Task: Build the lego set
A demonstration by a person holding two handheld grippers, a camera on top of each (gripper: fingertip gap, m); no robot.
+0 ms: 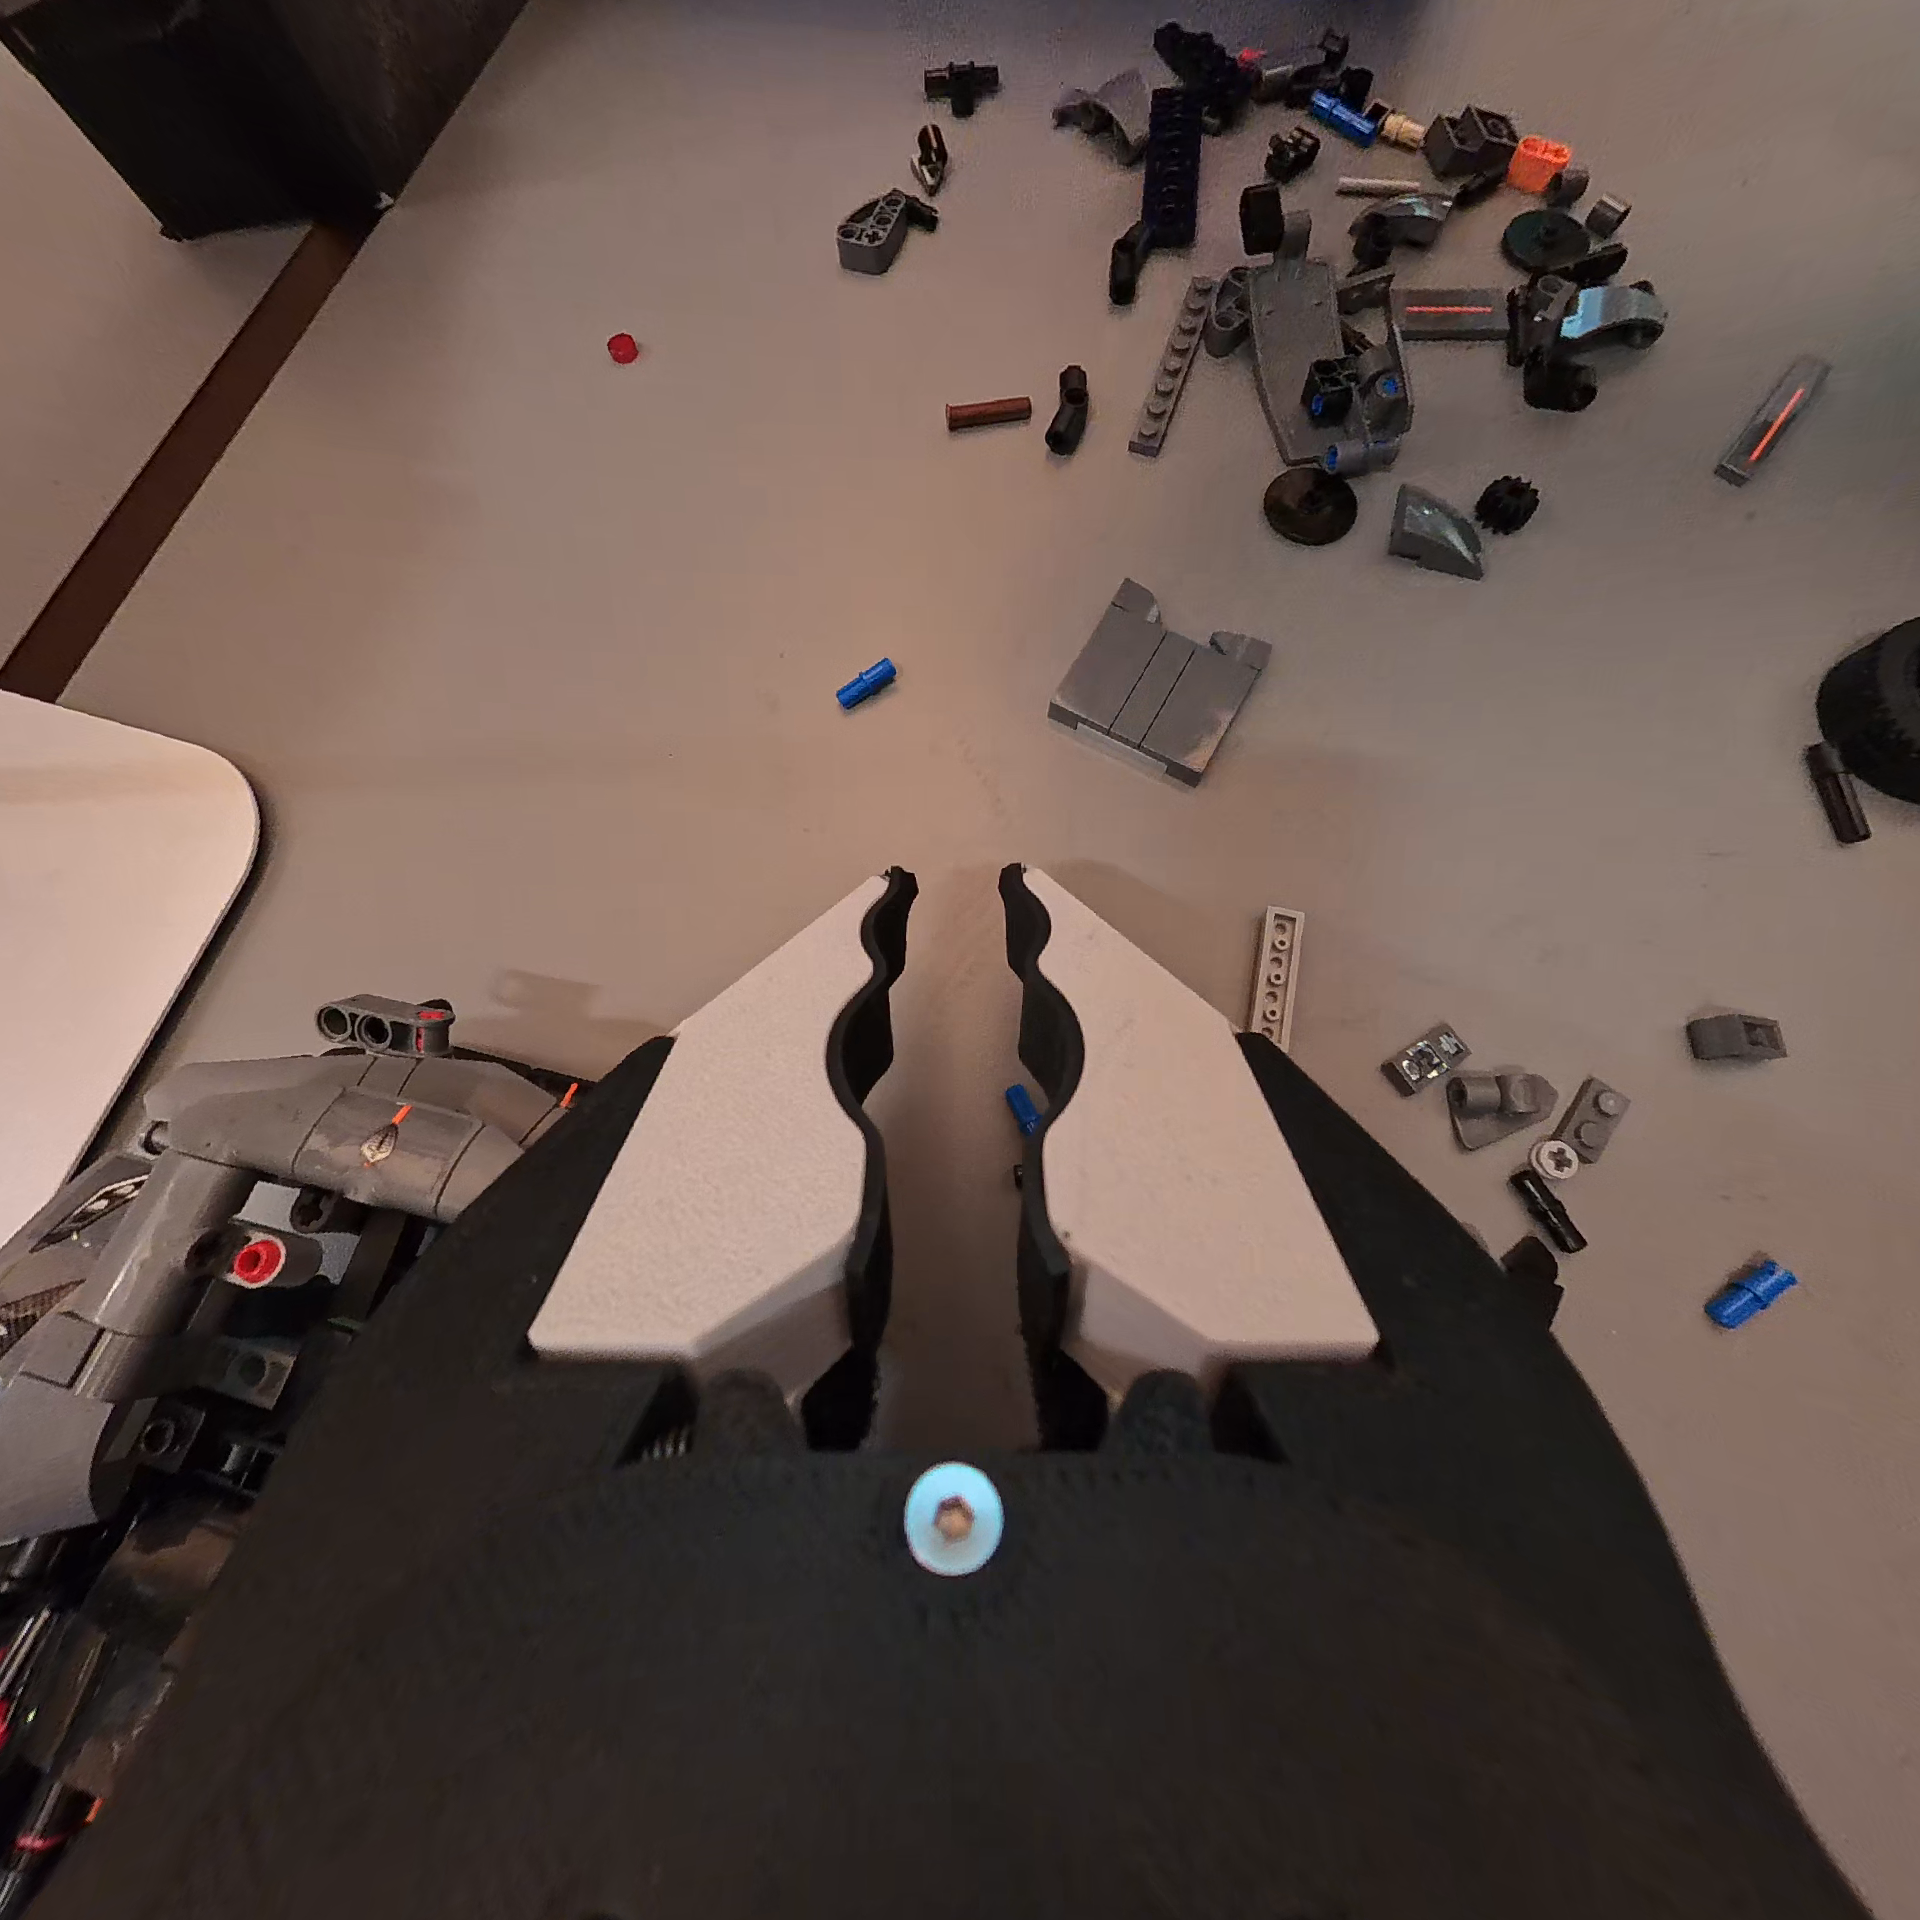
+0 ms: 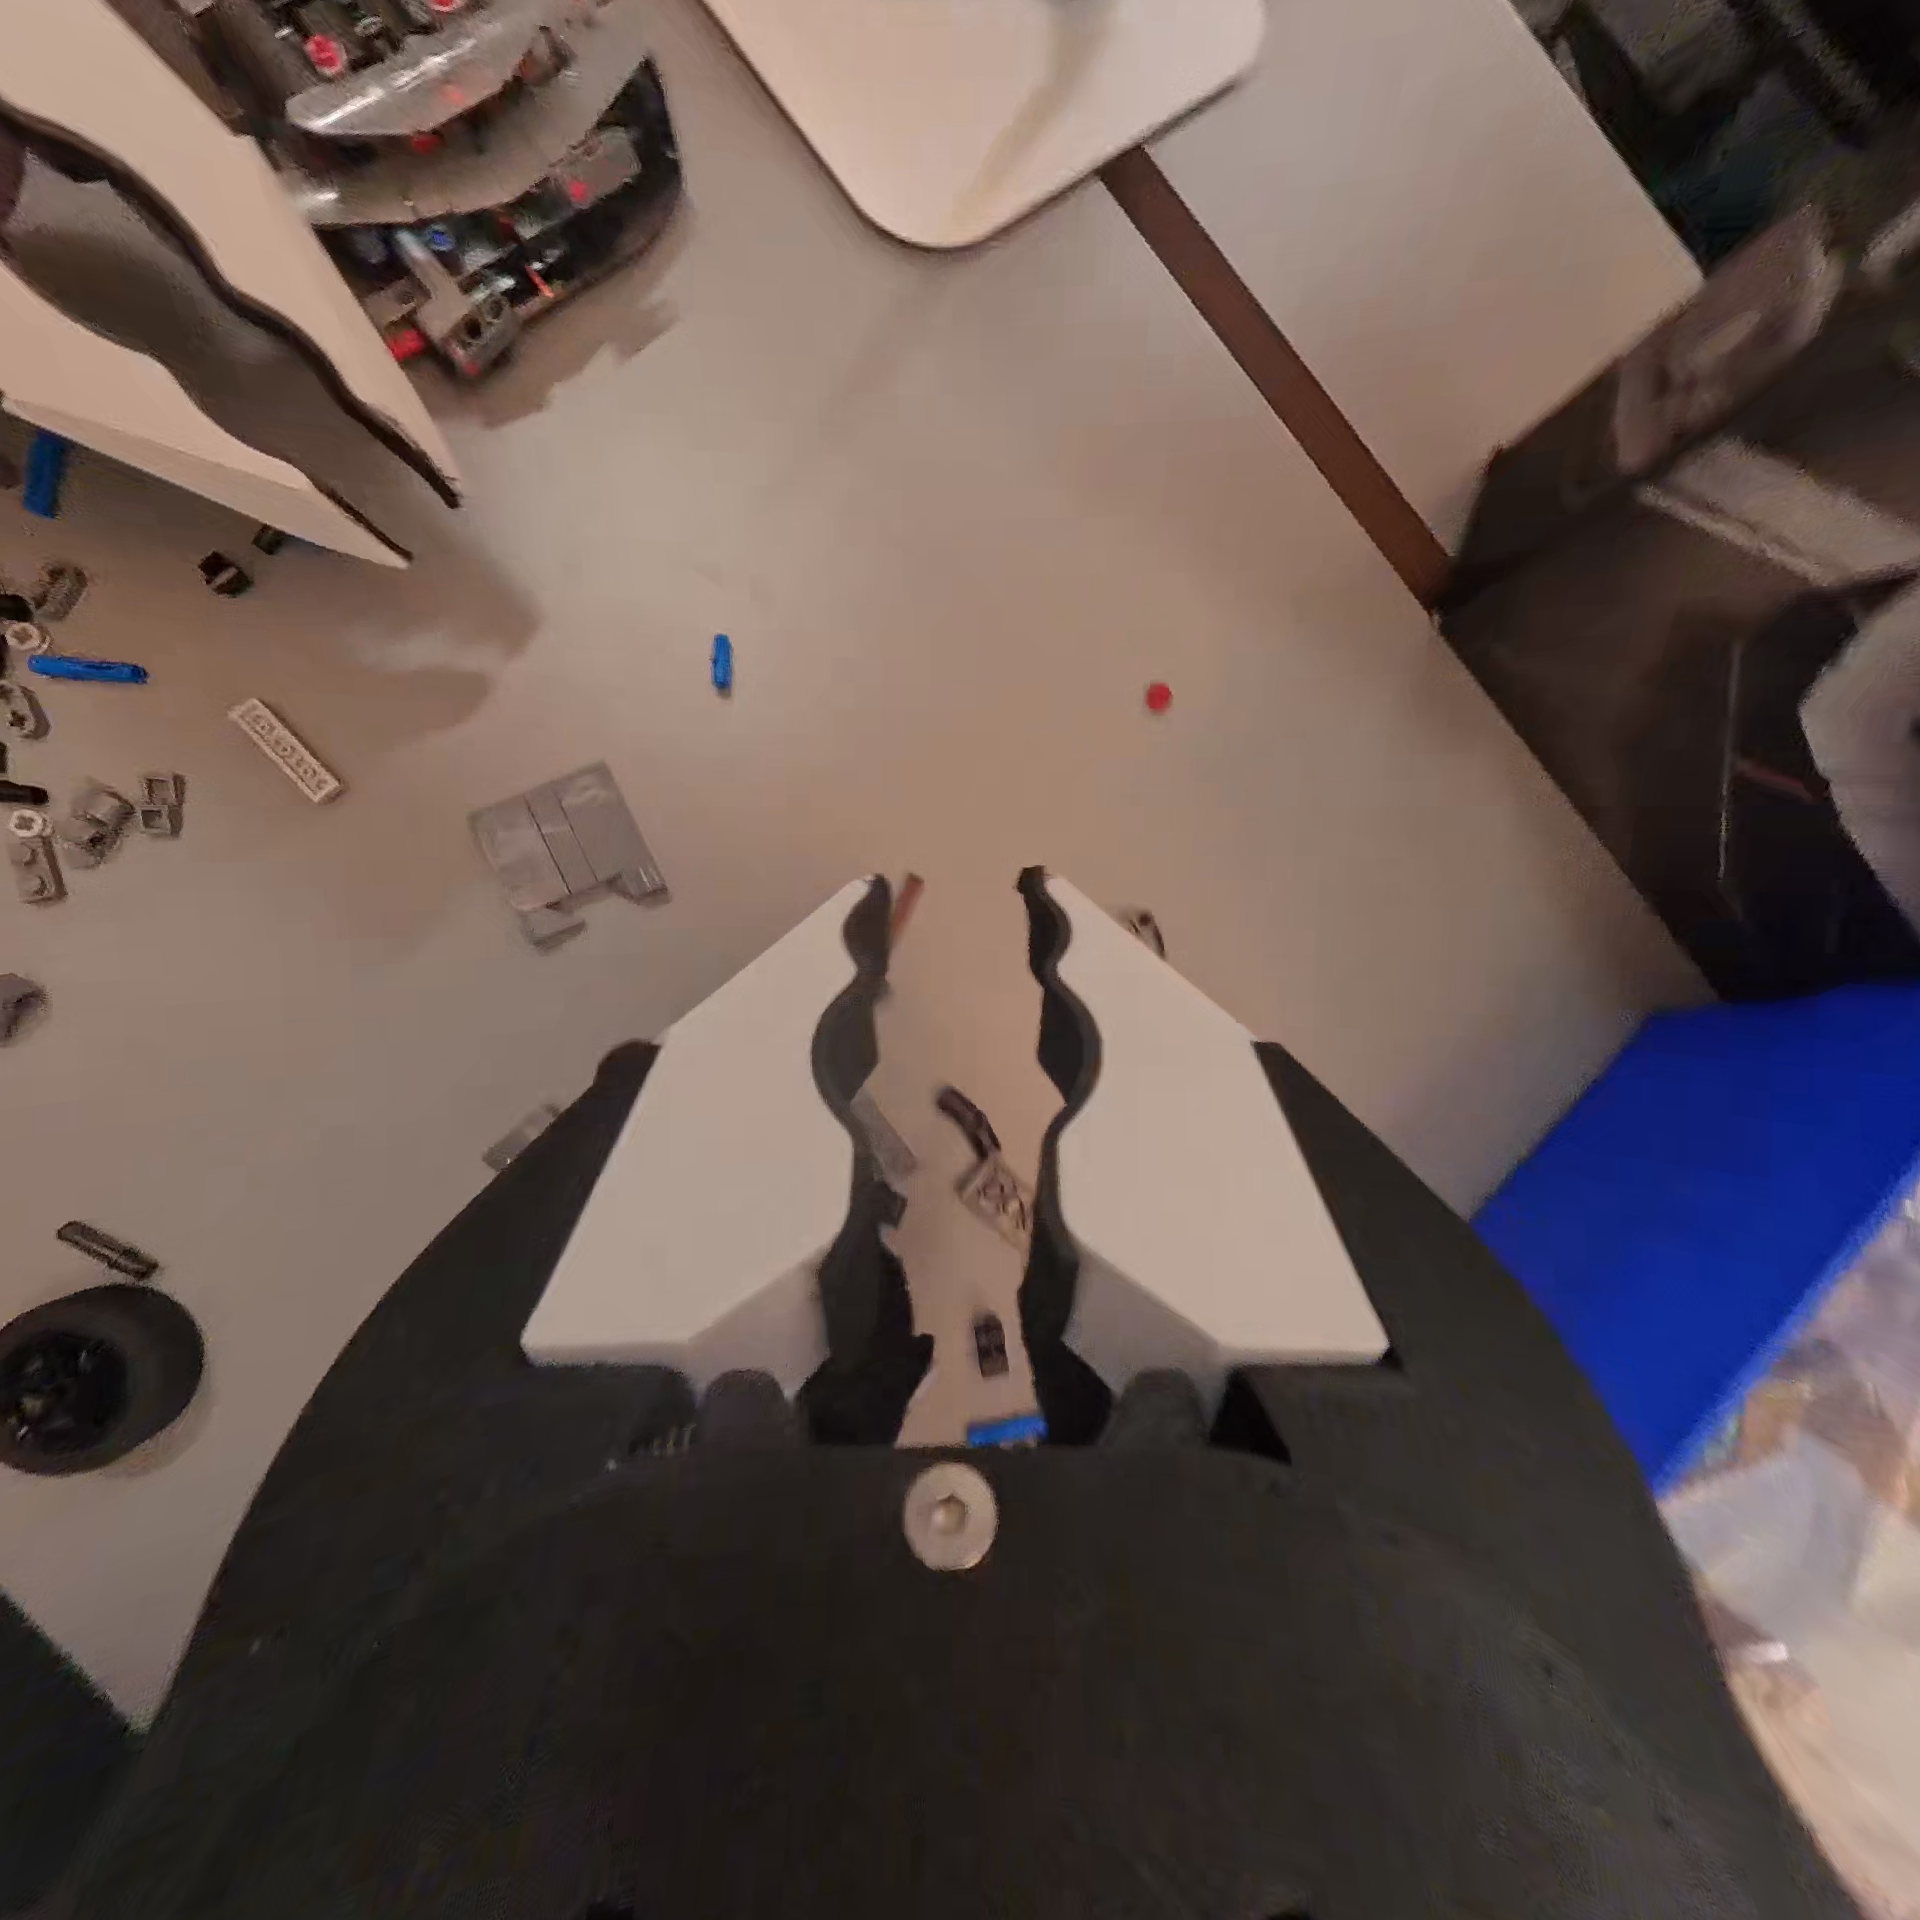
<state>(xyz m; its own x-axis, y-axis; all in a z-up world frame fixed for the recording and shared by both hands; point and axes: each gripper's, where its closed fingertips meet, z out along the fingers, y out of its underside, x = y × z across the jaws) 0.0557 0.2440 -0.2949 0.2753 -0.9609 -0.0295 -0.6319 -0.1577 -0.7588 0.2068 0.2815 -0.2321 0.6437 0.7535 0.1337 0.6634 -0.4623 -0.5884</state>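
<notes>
Both tongs empty and part open over a table of loose bricks, the half-built model at near left.

Your left gripper (image 1: 958, 883) hangs with its jaws a little apart and nothing between them; the right gripper (image 2: 951, 883) is the same, slightly wider. The model (image 1: 260, 1226) sits touching the left gripper's near-left side. Judge it heavy for its kind and brittle at the joints, so take it by the grey body, not the small end beam. Loose parts are light, hard and slick: pinch the blue pin (image 1: 864, 685) across its middle, and the grey panel (image 1: 1158, 681) by its edges. Small plates (image 1: 1507, 1101) lie near right. Farther off, the big pile (image 1: 1351, 270) is tangled, so a pick there may drag its neighbours. The red stud (image 1: 621, 348) lies alone at far left.
</notes>
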